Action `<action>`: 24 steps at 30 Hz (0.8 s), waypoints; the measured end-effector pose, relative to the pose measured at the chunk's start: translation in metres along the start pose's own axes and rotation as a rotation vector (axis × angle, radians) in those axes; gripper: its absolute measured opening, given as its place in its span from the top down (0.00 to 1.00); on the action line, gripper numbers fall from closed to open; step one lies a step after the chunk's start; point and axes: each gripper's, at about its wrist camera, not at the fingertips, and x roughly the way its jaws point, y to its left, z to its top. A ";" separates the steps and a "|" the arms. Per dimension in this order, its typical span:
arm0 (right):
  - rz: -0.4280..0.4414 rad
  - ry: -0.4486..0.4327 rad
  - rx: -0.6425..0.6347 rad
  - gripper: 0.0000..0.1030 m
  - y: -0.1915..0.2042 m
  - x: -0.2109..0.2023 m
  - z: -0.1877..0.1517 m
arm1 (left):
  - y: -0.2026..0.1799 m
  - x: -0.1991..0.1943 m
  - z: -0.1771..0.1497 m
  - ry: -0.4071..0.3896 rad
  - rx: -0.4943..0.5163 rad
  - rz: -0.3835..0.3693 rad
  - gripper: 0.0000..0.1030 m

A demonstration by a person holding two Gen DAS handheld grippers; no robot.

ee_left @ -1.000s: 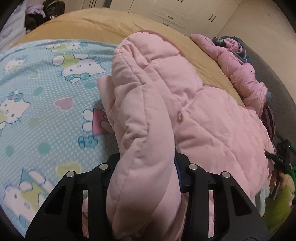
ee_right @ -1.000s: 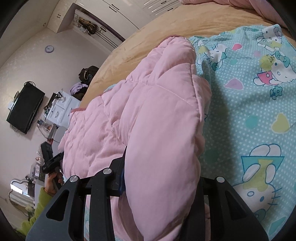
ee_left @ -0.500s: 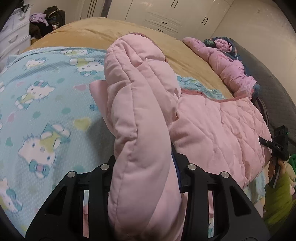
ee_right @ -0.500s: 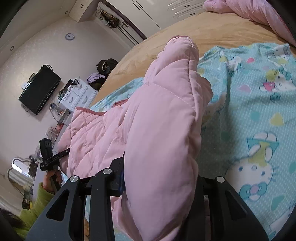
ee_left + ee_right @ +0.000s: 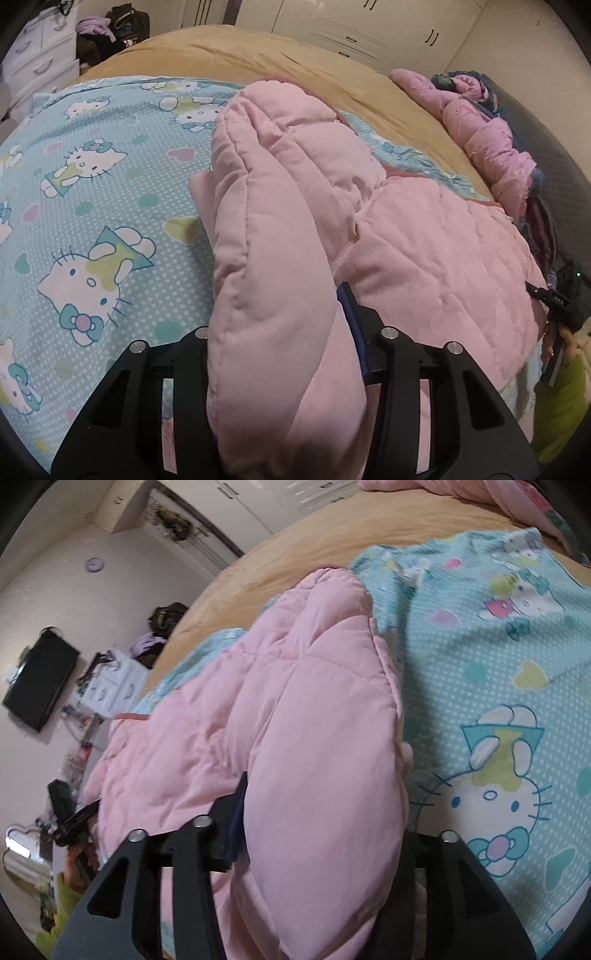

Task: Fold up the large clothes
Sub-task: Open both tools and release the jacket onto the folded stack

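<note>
A pink quilted jacket lies on a blue Hello Kitty sheet on the bed. My left gripper is shut on a thick fold of the jacket, which bulges up between the fingers and hides the tips. The jacket also fills the right wrist view. My right gripper is shut on another thick fold of it, over the sheet. Each view shows the other gripper at the jacket's far edge.
A tan blanket covers the far bed. Another pink garment pile lies at the back right by a dark headboard. White drawers and a wall TV stand beyond the bed.
Both grippers have carried their jacket folds sideways over the sheet. More of the Hello Kitty sheet now shows beside each fold. Both grips are unchanged.
</note>
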 end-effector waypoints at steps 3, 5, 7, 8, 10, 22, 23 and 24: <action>-0.100 -0.023 -0.009 0.14 0.005 -0.005 -0.003 | 0.001 -0.001 -0.001 -0.001 -0.005 0.010 0.57; -0.117 -0.045 -0.034 0.11 0.015 -0.012 -0.004 | 0.000 -0.006 -0.001 -0.011 0.001 0.025 0.49; -0.141 -0.069 -0.061 0.07 0.024 -0.020 -0.005 | -0.002 -0.013 -0.001 -0.033 0.012 0.044 0.41; -0.159 -0.082 -0.071 0.06 0.027 -0.024 -0.006 | -0.004 -0.018 0.000 -0.052 0.018 0.054 0.34; -0.187 -0.140 -0.093 0.06 0.037 -0.041 -0.009 | -0.008 -0.033 0.001 -0.102 0.027 0.068 0.28; -0.228 -0.408 -0.284 0.04 0.105 -0.130 -0.053 | -0.062 -0.134 -0.020 -0.343 0.144 0.094 0.09; -0.219 -0.419 -0.295 0.04 0.111 -0.135 -0.058 | -0.067 -0.141 -0.026 -0.357 0.144 0.091 0.09; -0.217 -0.430 -0.307 0.04 0.118 -0.141 -0.067 | -0.071 -0.147 -0.031 -0.367 0.144 0.084 0.09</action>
